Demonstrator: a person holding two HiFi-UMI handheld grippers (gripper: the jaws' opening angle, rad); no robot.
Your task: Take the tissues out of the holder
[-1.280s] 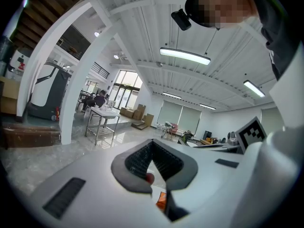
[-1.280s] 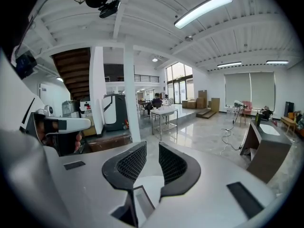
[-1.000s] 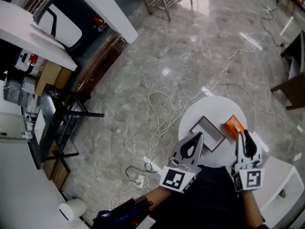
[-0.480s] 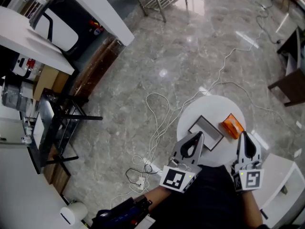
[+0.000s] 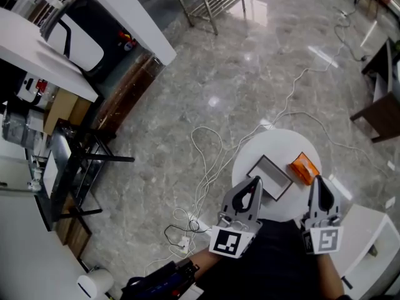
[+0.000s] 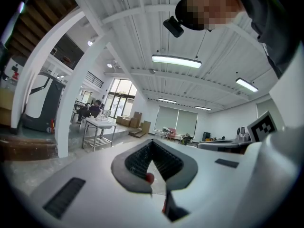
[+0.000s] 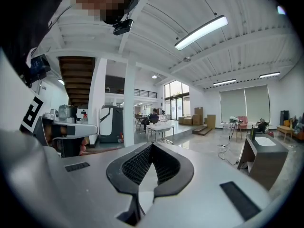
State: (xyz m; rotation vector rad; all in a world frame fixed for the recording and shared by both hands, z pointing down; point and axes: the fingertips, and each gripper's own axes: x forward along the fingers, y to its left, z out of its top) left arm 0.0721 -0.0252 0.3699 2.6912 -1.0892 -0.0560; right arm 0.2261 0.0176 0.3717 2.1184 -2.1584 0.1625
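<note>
A small round white table [image 5: 253,152] stands just in front of me. On it lies a flat rectangular holder [image 5: 270,175] with a dark rim and a pale inside, and right of it an orange pack [image 5: 304,168]. My left gripper [image 5: 255,181] is over the table's near edge, its tip by the holder's near left corner. My right gripper [image 5: 316,180] hovers just short of the orange pack. Both point level out into the hall. The left gripper [image 6: 152,142] and the right gripper [image 7: 152,145] are shut, tips together, with nothing between the jaws.
White cables [image 5: 206,158] loop across the marble floor left of the table, ending at a power strip [image 5: 184,235]. A white cabinet [image 5: 370,239] sits at my right. A dark metal rack [image 5: 78,167] stands at left, brown furniture [image 5: 382,112] at far right.
The right gripper's tips sat by the orange pack's near end a second ago; now they are slightly back from it. The head view has shifted a little. The left gripper keeps its place.
</note>
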